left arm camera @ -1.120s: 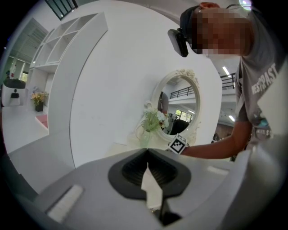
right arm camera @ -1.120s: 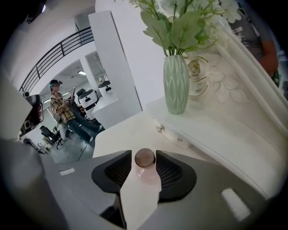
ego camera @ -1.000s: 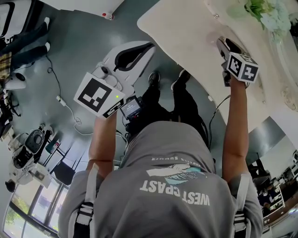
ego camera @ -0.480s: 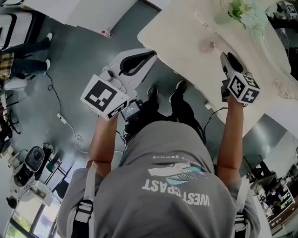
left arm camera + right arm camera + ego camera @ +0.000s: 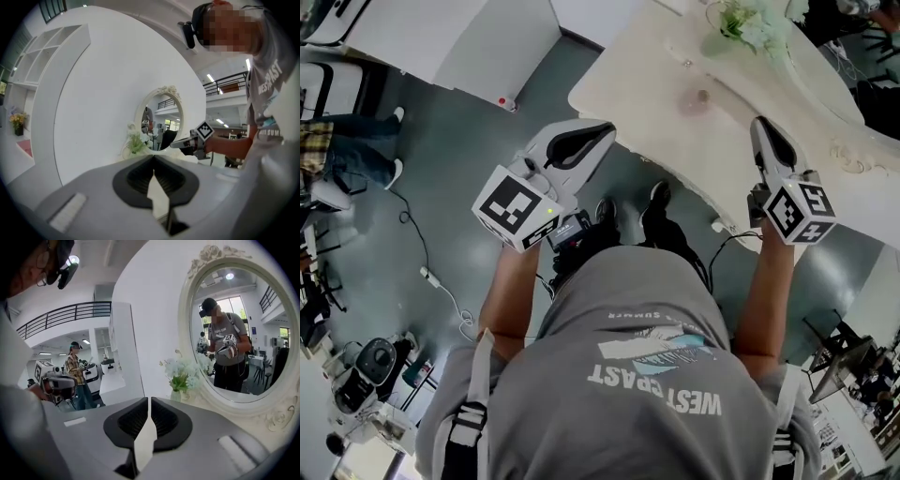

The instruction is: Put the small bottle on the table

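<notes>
Small bottle [image 5: 701,97] sits on table [image 5: 628,80], apart from both grippers. Right gripper [image 5: 761,127]: jaws just been closing, now together, nothing between them. Left gripper [image 5: 602,131]: jaws together, empty.

Oval mirror [image 5: 239,324]: ornate white frame, upright.
Flowers [image 5: 180,373]: pale blooms, green leaves, small vase, just beside mirror's left edge.

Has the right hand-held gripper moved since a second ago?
Yes. The right hand-held gripper has drawn back from the small bottle toward the near edge of the table; its jaws have just been closing, empty.
</notes>
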Motion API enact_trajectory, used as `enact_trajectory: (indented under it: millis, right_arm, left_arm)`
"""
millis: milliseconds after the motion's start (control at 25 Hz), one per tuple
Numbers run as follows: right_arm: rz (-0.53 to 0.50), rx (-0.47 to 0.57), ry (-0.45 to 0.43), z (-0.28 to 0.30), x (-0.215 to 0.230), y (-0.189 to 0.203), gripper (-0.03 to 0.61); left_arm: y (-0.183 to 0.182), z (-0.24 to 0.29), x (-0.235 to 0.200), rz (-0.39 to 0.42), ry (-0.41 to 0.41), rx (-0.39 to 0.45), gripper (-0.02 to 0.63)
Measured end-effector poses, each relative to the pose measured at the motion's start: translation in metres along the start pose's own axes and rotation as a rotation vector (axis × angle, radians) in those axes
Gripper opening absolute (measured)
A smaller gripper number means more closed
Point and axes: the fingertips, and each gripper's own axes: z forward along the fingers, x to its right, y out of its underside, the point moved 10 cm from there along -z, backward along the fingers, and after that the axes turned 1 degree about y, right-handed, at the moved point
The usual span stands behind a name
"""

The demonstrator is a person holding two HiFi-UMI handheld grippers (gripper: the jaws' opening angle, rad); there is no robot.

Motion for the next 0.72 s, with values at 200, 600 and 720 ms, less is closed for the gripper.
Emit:
enact_trajectory:
  millis: [200, 600, 720]
  right_arm:
    - [-0.027, 0.072, 0.018, -0.054, -0.019, -0.011, 0.003]
    - [-0.039, 0.153, 0.105, -0.146, -0.054, -0.009, 0.002]
    - [-0.035, 0.161, 0.145, -0.169, -0.065, -0.005, 0.002]
  left_arm:
    - [-0.005, -0.003, 0.023, 0.021, 0.063, 0.013, 0.002]
    - [-0.013, -0.002, 0.059, 0.073, 0.218, 0.009, 0.002]
    - [-0.016, -0.002, 0.067, 0.086, 0.265, 0.012, 0.002]
